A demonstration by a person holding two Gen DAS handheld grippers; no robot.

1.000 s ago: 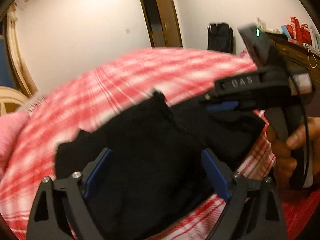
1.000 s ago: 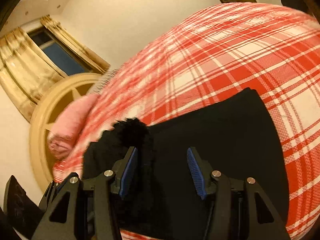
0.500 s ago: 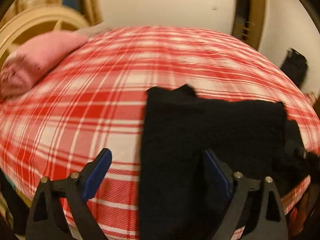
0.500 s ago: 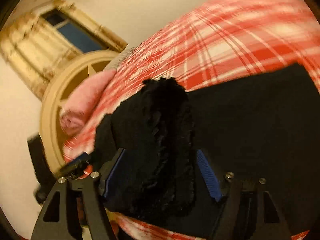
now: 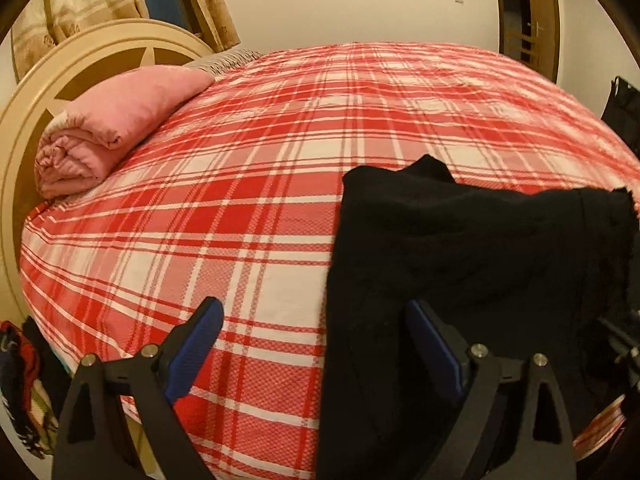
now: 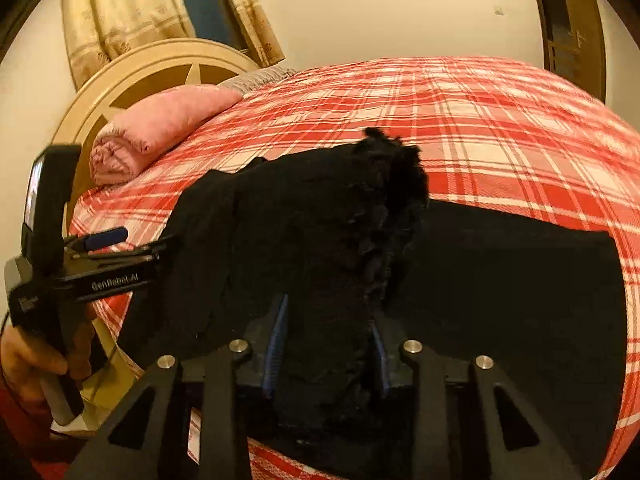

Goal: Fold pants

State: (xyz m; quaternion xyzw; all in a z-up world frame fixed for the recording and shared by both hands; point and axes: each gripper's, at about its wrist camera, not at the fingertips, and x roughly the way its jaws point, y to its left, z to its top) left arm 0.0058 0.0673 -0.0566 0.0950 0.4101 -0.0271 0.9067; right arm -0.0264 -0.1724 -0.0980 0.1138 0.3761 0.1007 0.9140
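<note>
Near the pink blanket [image 5: 116, 128], my left gripper [image 5: 312, 344] gapes wide, gripping nothing. Farther from it, my right gripper [image 6: 326, 336] pinches the black pants [image 6: 332, 248].

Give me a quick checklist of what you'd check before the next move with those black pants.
1. Right tool gripping pants: ok, shut on a bunched fold.
2. Left tool free: ok, open, holding nothing.
3. Left tool lined up with the pants' edge: ok, one finger over cloth, the other over the bedspread.
4. Pants lying flat: not ok, fold raised and rumpled.
5. Room on the bed: ok, pink blanket lies apart.
6. Waistband or hem in the grip: cannot tell.
</note>
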